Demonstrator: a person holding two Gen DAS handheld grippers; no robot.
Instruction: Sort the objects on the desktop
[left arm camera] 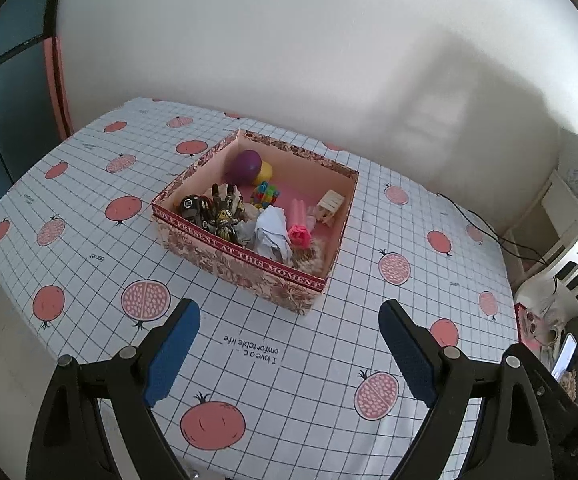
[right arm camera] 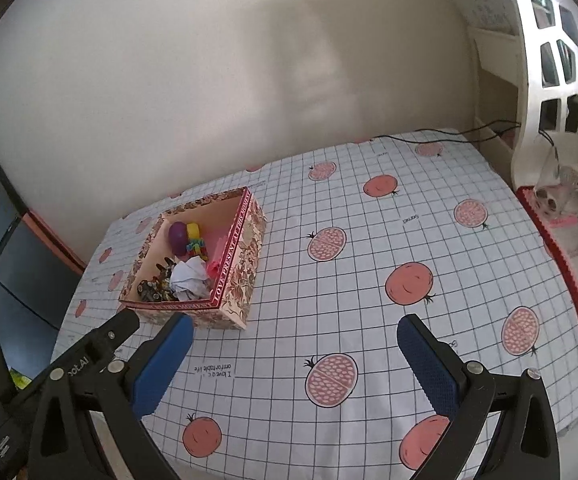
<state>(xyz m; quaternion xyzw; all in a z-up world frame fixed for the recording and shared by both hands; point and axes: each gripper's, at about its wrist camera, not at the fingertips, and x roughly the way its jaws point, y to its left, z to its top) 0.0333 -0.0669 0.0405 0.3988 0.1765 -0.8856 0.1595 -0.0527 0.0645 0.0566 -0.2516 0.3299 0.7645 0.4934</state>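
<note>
Flanking box [left arm camera: 249, 268] (tablecloth [left arm camera: 329, 360] bare)

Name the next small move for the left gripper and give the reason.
Probably ease the left gripper forward and down toward the crumpled white paper in the patterned box. Both grippers are open and hold nothing, all the loose objects already lie inside the box, and the paper sits on top near the front wall, closest to the left gripper's fingers.
</note>
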